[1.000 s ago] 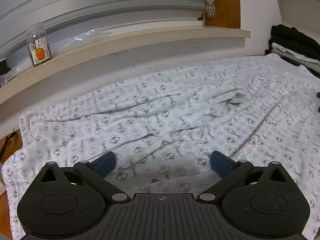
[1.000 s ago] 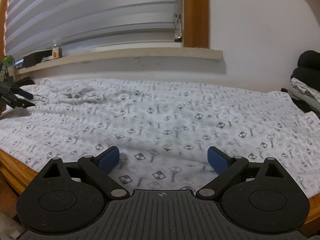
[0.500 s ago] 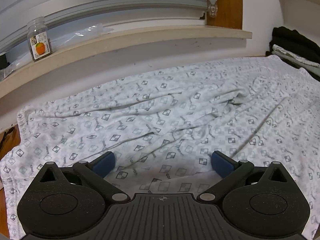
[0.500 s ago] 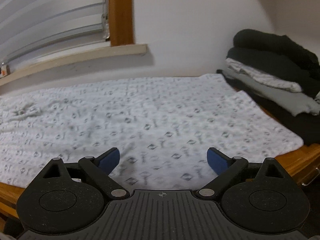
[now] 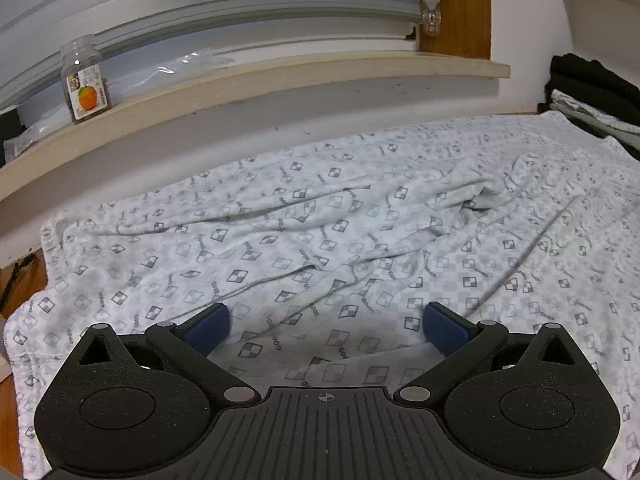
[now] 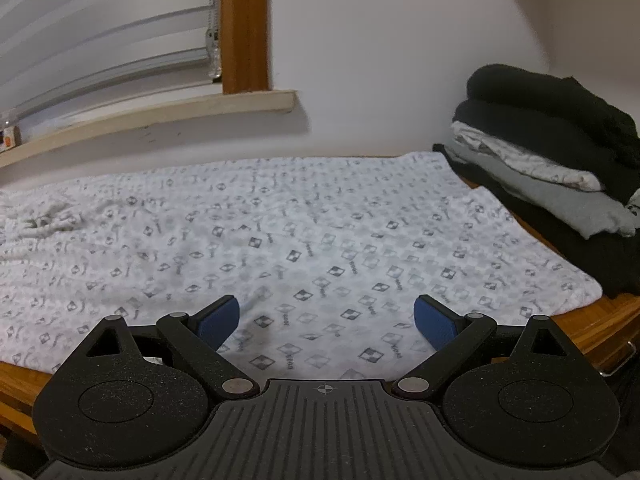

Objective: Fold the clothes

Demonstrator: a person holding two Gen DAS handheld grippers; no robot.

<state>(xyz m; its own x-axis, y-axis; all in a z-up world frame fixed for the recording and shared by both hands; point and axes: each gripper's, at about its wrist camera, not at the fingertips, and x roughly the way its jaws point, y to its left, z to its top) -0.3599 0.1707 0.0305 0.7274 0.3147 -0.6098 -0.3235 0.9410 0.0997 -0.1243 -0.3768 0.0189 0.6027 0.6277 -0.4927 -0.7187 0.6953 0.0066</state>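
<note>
On table (image 6: 592,320): printed garment (image 5: 340,232) spread flat, wrinkled toward 12 o'clock; thin, limp, light, likely slides easily; best pinched at hem or corner; left gripper (image 5: 326,326) and right gripper (image 6: 327,320) both spread apart, empty

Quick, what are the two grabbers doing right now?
Left gripper: open, holding nothing, over the patterned cloth.
Right gripper: open, holding nothing, over the same cloth.
</note>
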